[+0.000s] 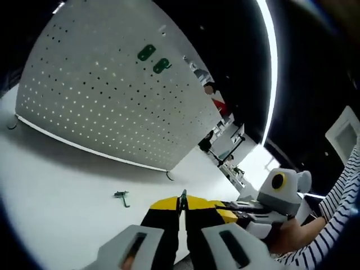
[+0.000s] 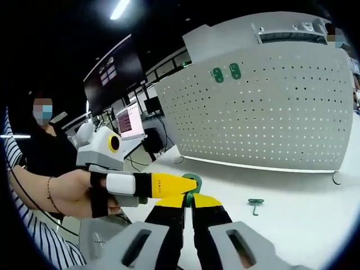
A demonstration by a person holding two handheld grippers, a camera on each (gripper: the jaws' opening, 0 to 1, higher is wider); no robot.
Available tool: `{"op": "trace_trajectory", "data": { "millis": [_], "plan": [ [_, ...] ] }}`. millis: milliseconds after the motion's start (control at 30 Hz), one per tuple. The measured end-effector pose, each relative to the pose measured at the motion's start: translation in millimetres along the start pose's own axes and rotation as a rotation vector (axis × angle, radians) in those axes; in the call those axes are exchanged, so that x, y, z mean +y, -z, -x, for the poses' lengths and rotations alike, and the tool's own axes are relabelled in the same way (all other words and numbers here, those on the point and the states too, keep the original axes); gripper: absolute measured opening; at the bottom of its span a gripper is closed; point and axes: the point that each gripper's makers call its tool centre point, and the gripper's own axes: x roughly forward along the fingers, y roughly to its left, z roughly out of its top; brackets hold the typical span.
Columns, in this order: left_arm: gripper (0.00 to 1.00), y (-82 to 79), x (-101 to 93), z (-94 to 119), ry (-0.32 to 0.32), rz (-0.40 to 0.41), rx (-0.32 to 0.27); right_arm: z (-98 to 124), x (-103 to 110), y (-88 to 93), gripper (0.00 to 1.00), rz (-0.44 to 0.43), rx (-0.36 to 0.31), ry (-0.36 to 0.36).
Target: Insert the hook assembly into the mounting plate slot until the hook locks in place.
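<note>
Nearest, both grippers — left gripper (image 1: 183,209) and right gripper (image 2: 188,198) — pinch one small green hook piece (image 2: 190,181) between narrow jaws, likely mid-handover. Beyond, a spare hook (image 1: 121,196) lies flat on the table (image 1: 56,214). Farthest, the upright pegboard (image 1: 112,84) — insertion comes next. The held piece's axis is unclear.

The pegboard (image 1: 107,90) looks like white painted sheet metal, matt and smooth, pierced with small holes. The bench (image 1: 62,191) is smooth and white with a faint sheen. The hooks (image 1: 154,59) on the board and the loose hook (image 2: 256,205) look like green plastic, slightly glossy. Each hand-held gripper (image 2: 188,203) has glossy yellow and black tips on matt grey plastic. The sleeve (image 1: 343,197) is striped cloth.
</note>
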Motion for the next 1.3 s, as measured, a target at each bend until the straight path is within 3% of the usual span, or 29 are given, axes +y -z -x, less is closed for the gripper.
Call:
{"op": "trace_trajectory", "data": {
  "millis": [133, 333, 500, 833, 1300],
  "plan": [
    [0.02, -2.8, 0.2, 2, 0.015, 0.010, -0.018, 0, 0, -2.1, 0.00, -0.023, -0.010, -0.002],
    [0.03, -10.0, -6.1, 0, 0.017, -0.083, -0.058, 1, -1, -7.9, 0.00, -0.013, -0.026, 0.004],
    [0.03, -9.1, -3.6, 1, 0.019, -0.116, -0.025, -2, 1, -7.4, 0.00, 0.018, -0.009, 0.013],
    [0.07, -21.5, -3.6, 11, 0.014, -0.126, -0.034, -11, 9, -14.4, 0.00, 0.032, 0.004, 0.022],
    [0.16, -38.9, -16.4, 24, 0.018, -0.177, -0.026, -18, 23, -30.0, 0.00, 0.173, -0.005, 0.056]
  ]
}}
